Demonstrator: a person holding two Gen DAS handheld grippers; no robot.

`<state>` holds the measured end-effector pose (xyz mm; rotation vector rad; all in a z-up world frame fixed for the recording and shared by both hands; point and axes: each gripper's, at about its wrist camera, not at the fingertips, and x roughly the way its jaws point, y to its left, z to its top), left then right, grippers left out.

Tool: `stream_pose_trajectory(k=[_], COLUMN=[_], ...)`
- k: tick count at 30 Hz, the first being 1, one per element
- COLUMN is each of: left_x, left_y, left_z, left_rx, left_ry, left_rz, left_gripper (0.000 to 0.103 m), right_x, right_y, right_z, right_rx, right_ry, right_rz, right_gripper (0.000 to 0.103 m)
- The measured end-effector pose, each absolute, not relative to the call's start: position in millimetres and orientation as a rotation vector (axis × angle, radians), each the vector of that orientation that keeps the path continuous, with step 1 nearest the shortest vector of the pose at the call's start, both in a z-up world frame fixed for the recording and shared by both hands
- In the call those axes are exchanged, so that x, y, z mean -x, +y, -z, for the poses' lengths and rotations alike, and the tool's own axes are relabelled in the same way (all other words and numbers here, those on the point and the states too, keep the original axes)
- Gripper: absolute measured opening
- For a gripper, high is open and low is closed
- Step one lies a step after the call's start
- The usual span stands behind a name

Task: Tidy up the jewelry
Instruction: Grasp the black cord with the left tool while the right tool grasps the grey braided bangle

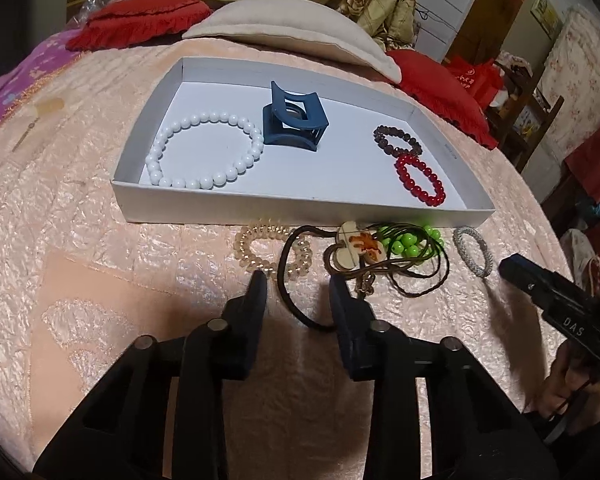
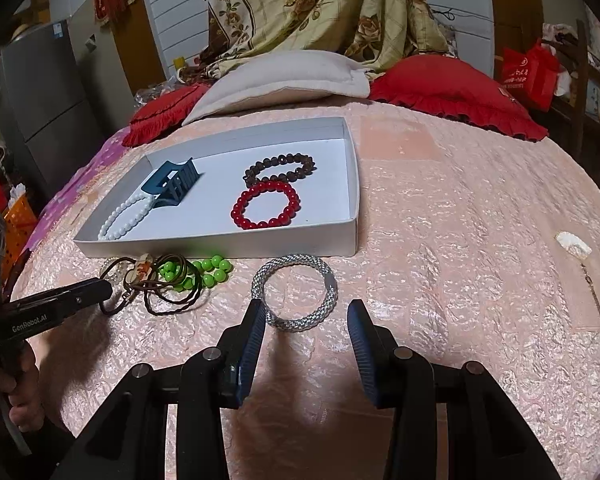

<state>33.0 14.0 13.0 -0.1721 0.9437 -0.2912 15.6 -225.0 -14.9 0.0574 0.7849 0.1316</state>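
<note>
Item: white tray point(image 1: 292, 210) on the pink bedspread point(image 1: 100, 240), taken as the landmark.

Inside the tray lay a white bead necklace point(image 1: 204, 148), a blue hair claw point(image 1: 294, 120), a dark bead bracelet point(image 1: 396, 140) and a red bead bracelet point(image 1: 420, 180).

Just in front of the tray's near wall lay a clear coil hair tie point(image 1: 274, 252), a brown cord necklace point(image 1: 380, 276) with a pale pendant point(image 1: 350, 250), green beads point(image 1: 410, 242) and a silver woven bangle point(image 2: 296, 294).

Your left gripper point(image 1: 298, 286) stood narrow over the cord, jaws not yet pressing on it. You would likely have done best to pinch one strand only, clear of the coil tie it overlapped, and lift slowly, since the green beads were tangled in the cord.

Your right gripper point(image 2: 306, 316) stood part open and empty, the bangle's near edge between its tips.

Behind the tray were a beige pillow point(image 1: 300, 28) and red cushions point(image 1: 140, 20).
</note>
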Motion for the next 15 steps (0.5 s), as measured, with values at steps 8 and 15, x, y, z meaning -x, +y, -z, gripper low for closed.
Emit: stream_pose_trajectory(k=[8,15], left_x=[-22,-14], left_y=[19,32], left_z=[-19,-40], left_rx=[0.168,0.206], left_ry=[0.925,0.84], left_rz=[0.308,0.308], left_gripper=[0.002,0.002], right_x=[-15,-16], right_y=[-226,-223], right_z=[17,18], right_rx=[-0.061,-0.082], right_ry=[0.793,0.796], right_rz=[-0.142,-0.188], right_gripper=[0.041,0.041])
